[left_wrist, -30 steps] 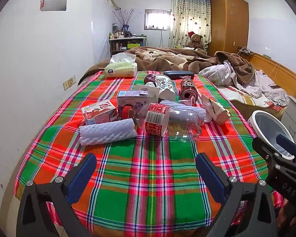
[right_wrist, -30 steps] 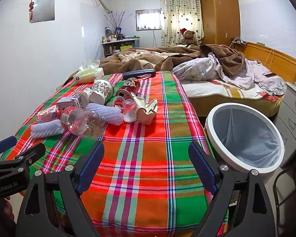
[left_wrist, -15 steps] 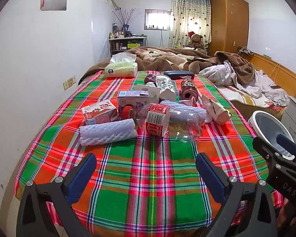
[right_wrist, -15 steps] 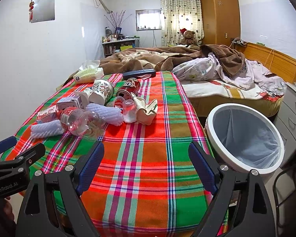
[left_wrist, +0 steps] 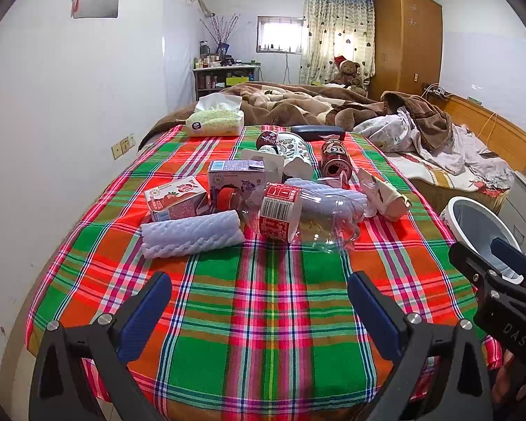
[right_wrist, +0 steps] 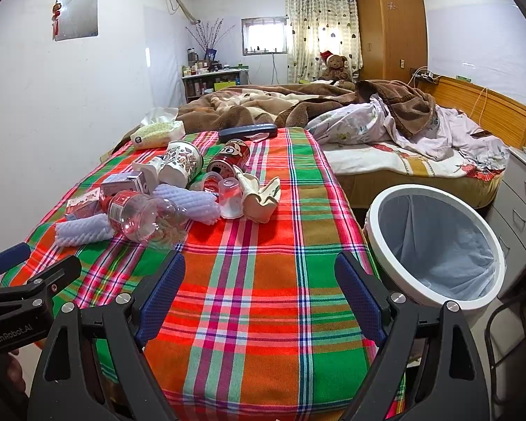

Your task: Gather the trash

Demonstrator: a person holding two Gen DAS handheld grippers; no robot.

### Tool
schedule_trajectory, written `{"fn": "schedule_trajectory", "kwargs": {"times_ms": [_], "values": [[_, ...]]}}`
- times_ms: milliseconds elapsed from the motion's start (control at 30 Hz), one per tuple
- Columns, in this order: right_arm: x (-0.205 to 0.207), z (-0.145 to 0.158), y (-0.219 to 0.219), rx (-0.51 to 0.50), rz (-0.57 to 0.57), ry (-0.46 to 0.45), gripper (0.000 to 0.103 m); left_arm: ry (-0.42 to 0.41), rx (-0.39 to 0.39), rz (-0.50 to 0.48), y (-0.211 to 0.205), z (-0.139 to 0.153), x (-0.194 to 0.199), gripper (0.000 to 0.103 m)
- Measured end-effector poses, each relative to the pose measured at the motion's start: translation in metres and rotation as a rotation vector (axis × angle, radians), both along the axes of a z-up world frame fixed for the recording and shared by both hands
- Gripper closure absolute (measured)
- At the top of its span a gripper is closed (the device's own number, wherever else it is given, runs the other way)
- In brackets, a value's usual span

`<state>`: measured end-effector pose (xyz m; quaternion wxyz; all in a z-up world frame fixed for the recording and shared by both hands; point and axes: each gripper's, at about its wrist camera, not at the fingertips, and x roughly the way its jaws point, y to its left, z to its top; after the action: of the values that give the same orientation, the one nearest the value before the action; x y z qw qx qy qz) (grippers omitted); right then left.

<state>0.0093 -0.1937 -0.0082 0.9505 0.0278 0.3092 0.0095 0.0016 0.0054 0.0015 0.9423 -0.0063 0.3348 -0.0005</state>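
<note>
Trash lies in a heap mid-table on the plaid cloth (left_wrist: 263,301): a clear plastic bottle (left_wrist: 298,215) with a red label, two white foam sleeves (left_wrist: 189,233), small drink cartons (left_wrist: 175,200), a red can (left_wrist: 335,161), a patterned paper cup (left_wrist: 294,154) and a crumpled cream cup (left_wrist: 385,194). My left gripper (left_wrist: 259,301) is open over the near cloth, well short of the heap. My right gripper (right_wrist: 259,287) is open too, with the bottle (right_wrist: 140,215) ahead to its left. A white bin (right_wrist: 435,245) with a liner stands right of the table.
A tissue pack (left_wrist: 215,121) and a dark case (left_wrist: 317,131) lie at the table's far end. Behind is a bed with brown blankets (left_wrist: 298,105). A white wall runs along the left. Grey drawers (right_wrist: 522,203) stand beyond the bin.
</note>
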Motion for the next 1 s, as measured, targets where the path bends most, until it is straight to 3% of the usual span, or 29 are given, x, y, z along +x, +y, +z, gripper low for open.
{"fn": "schedule_trajectory", "kwargs": {"times_ms": [1000], "values": [[0.0034,0.0007,-0.0017,-0.002,-0.009,-0.003,0.014,0.006,-0.003,0.004,0.0077,-0.0017,0.0067,0.001]]}}
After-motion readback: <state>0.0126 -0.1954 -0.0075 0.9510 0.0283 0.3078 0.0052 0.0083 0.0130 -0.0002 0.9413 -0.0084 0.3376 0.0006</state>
